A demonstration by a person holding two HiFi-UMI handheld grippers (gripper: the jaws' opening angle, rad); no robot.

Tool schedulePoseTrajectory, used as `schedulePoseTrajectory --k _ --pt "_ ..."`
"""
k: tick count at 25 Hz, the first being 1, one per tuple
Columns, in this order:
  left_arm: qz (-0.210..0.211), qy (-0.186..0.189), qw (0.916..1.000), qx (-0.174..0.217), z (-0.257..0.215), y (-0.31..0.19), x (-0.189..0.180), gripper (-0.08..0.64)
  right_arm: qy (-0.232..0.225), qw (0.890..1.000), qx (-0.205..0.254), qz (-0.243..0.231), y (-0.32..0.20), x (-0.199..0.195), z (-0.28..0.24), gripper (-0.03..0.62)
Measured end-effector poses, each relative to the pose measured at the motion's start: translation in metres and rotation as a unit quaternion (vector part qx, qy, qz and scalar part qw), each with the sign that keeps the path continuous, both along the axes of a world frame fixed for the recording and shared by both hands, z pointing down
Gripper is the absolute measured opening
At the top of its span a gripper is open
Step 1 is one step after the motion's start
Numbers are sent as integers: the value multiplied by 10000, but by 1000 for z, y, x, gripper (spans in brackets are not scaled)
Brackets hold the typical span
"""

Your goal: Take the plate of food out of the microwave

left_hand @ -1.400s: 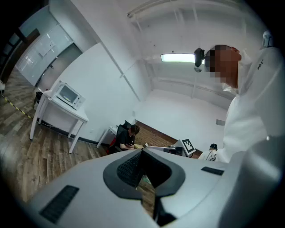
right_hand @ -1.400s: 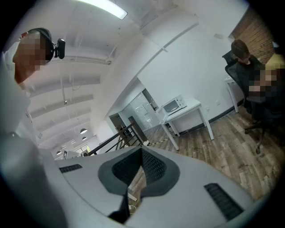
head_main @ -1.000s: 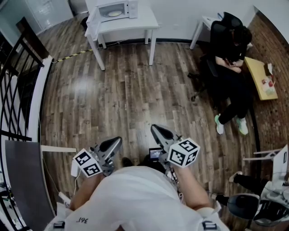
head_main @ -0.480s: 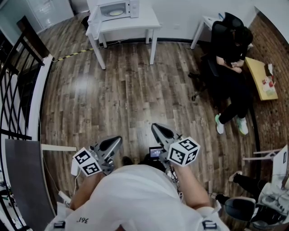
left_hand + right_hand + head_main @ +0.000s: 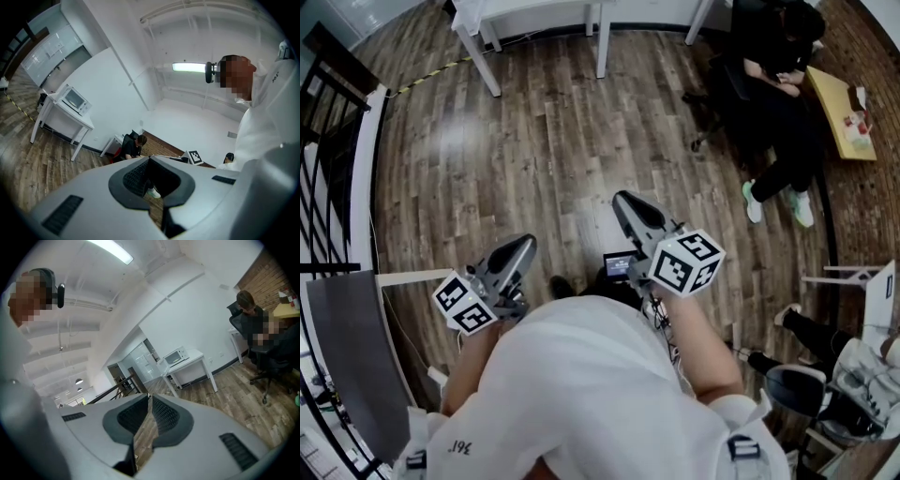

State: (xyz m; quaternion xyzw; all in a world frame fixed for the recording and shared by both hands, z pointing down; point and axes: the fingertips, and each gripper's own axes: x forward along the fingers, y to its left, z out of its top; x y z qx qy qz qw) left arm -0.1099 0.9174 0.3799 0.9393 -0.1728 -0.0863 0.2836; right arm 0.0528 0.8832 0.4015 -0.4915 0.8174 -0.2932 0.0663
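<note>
Currently the person is standing mid-room on the wood floor [image 5: 544, 141], holding both claws close to the body and pointing them across the room.

- Left claw [image 5: 525, 244]: its view is showing the jaws pressed together with nothing between them.
- Right claw [image 5: 622, 198]: jaws likewise lying together, nothing held. Its tip is reaching a little further forward than the left one.
- Microwave [image 5: 174, 355]: sitting on the white table [image 5: 194, 356] against the far wall, well apart from both claws. From the right claw it is lying ahead and slightly right of the jaw line. From the left claw it is showing far off to the left [image 5: 75, 99].
- A pale panel is hanging off the microwave's left side in the right gripper view. Probably the door is standing open, but it is too small to be sure.
- Plate: not showing in any view. The cavity is too small at this range to read, so I am judging the plate to be inside only from the task.
- Head view is catching only the table legs [image 5: 481, 58] at the top edge.
- Someone is sitting in a chair [image 5: 778, 84] off to the right, clear of the path.

Judgement: the whole floor is lying between claws and microwave, so walking comes first. Neither claw is clearly nearer.
</note>
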Motion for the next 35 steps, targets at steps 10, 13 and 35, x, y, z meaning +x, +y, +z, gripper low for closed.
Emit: schedulePoseTrajectory --k 10,13,35 --pt "67 -11 10000 -34 2 -2 19 6 316 9995 75 38 -6 22 -3 44" --pt "45 -17 10000 -25 6 -7 25 6 292 9995 111 13 -13 27 0 44" --pt "-286 -60 9995 -147 4 -18 61 8 367 9992 -13 -183 -19 58 8 44"
